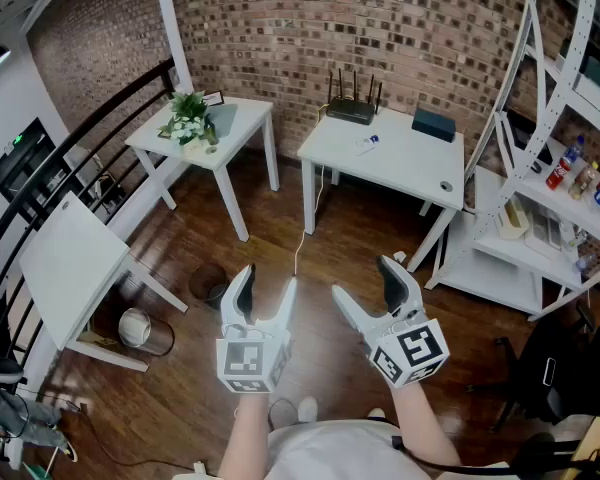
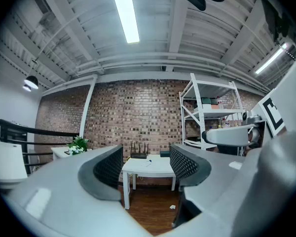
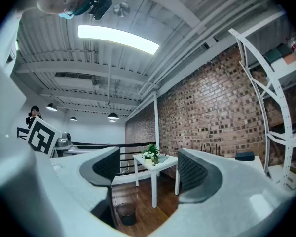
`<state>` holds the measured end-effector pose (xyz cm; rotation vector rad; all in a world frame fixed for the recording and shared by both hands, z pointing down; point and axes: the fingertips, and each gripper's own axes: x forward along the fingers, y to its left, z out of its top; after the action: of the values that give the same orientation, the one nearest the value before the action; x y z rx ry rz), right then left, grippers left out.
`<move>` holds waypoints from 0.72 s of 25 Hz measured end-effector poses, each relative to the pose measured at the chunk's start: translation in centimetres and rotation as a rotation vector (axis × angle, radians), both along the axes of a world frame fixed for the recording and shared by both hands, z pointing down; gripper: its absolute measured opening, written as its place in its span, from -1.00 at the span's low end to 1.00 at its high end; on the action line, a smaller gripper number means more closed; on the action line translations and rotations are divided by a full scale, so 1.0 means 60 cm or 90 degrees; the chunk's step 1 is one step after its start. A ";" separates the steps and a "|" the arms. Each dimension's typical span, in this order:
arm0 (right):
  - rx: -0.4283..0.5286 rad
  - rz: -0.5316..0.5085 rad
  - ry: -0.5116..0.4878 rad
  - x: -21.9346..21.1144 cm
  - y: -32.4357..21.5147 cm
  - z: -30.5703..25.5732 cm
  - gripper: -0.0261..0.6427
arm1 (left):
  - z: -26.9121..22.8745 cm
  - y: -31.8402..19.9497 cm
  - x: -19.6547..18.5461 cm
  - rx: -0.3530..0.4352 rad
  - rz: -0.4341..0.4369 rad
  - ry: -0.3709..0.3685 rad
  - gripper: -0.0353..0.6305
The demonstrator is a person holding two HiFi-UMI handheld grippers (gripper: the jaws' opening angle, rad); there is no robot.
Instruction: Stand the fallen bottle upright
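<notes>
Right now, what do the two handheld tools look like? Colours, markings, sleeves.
The pale grey plastic left tool and right tool match. Each has a moulded body, two curved jaws lined with black dimpled pads, and a white cube with black square markers at its base. No cables visible. The forearms are unsleeved, and the person wears a white top.

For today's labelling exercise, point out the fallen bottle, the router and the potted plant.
fallen bottle (image 1: pixel 368 142), head view, middle of its body.
router (image 1: pixel 351 111), head view, its black casing.
potted plant (image 1: pixel 186 118), head view, its leaves.
</notes>
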<state>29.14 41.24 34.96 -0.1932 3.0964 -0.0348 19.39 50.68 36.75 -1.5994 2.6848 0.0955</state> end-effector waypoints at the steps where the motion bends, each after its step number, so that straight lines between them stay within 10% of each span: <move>1: 0.000 -0.005 0.001 -0.011 0.009 0.002 0.13 | 0.001 0.009 -0.010 0.000 -0.004 0.001 0.03; 18: -0.035 -0.101 0.021 -0.237 0.000 0.048 0.12 | 0.053 0.002 -0.196 -0.031 -0.059 0.035 0.05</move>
<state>14.93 41.27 37.83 0.0504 3.1380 -0.1231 7.61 50.81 39.95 -1.5024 2.8192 0.0735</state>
